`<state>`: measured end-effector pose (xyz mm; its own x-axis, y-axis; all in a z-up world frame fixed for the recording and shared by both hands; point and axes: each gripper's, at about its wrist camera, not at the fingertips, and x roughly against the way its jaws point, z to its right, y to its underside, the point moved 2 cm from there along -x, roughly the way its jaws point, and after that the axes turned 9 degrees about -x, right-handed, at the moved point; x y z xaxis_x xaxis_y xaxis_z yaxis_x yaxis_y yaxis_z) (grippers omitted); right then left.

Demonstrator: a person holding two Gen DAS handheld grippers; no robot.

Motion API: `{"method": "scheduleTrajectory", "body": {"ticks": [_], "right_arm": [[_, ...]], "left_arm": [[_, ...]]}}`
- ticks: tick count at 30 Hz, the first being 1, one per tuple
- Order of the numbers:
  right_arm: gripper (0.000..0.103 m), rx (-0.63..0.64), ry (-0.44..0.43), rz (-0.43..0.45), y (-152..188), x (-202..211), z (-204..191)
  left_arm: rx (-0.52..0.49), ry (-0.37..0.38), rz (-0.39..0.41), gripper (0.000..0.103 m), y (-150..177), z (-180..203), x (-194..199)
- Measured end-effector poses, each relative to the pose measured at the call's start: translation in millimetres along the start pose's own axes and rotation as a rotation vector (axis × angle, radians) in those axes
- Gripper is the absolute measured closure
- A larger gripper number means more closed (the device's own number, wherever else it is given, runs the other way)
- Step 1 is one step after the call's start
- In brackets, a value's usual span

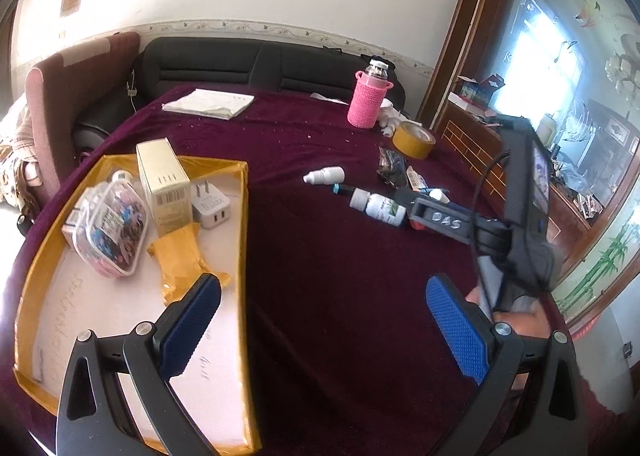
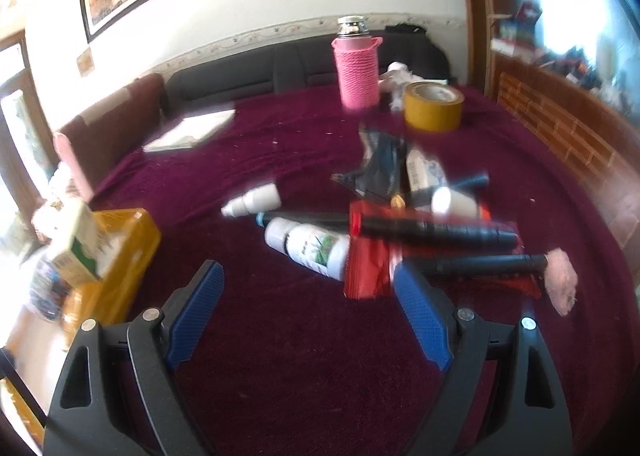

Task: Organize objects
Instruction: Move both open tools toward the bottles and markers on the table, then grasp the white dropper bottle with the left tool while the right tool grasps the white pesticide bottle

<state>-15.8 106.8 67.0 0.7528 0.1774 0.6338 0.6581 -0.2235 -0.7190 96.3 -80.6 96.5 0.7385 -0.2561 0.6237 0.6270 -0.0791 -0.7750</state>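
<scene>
On the maroon-covered surface point(image 1: 320, 256) a yellow-walled tray point(image 1: 240, 240) is seen at the left, with loose items scattered well apart from it toward the right. Inside the tray a cream carton point(image 1: 164, 185) stands upright, a white plug adapter point(image 1: 210, 205) lies just beside it, a clear pouch of small packets point(image 1: 114, 228) rests at the left, and a yellow padded envelope point(image 1: 184, 260) lies in front of the carton.

The left gripper point(image 1: 324, 296) is held above the tray's right wall, one blue pad over the tray floor and the other over the cloth; its jaws are spread wide and nothing is held. The right gripper point(image 2: 310, 288) is shown likewise wide open and empty, hovering over bare cloth just short of the loose pile.

In that pile a white bottle with a green label point(image 2: 310, 246) lies on its side, partly on a red wrapper point(image 2: 366, 268). A small white dropper bottle point(image 2: 252, 199) lies near it. Two black pens point(image 2: 432, 232) are laid across the wrapper, and a dark crumpled packet point(image 2: 378, 163) is seen behind them. Farther back a flask in a pink knitted sleeve point(image 2: 358, 69) stands upright, with a roll of yellow tape point(image 2: 434, 105) just beside it. A folded white paper point(image 1: 208, 103) lies at the far edge.
</scene>
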Motion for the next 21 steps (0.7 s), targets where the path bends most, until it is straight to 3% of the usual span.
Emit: {"method": "scheduleTrajectory", "body": {"ticks": [4,8,12,15,17,21], "right_arm": [[0.016,0.034,-0.086,-0.125,-37.5,-0.8,-1.1],[0.016,0.044,-0.183,-0.306,-53.3,-34.6,-12.5],[0.019,0.119,-0.106,-0.385,-58.0,-75.6,-25.2],[0.022,0.154,-0.095,-0.471,-56.8,-96.2,-29.1],[0.030,0.172,-0.065,-0.501,-52.7,-103.8,-28.5],[0.035,0.221,-0.005,-0.532,-40.3,-107.0,-25.6]], "left_arm": [[0.007,-0.038,0.024,0.002,-9.9,-23.5,7.4],[0.042,-0.034,0.012,0.002,-2.1,-42.0,3.7],[0.044,-0.029,-0.014,0.002,5.4,-53.0,-0.8],[0.031,-0.031,-0.008,0.002,5.0,-59.4,-1.1],[0.028,-0.029,-0.005,0.002,1.8,-63.4,-1.9],[0.047,-0.004,0.000,0.002,-8.0,-72.9,-3.8]]}}
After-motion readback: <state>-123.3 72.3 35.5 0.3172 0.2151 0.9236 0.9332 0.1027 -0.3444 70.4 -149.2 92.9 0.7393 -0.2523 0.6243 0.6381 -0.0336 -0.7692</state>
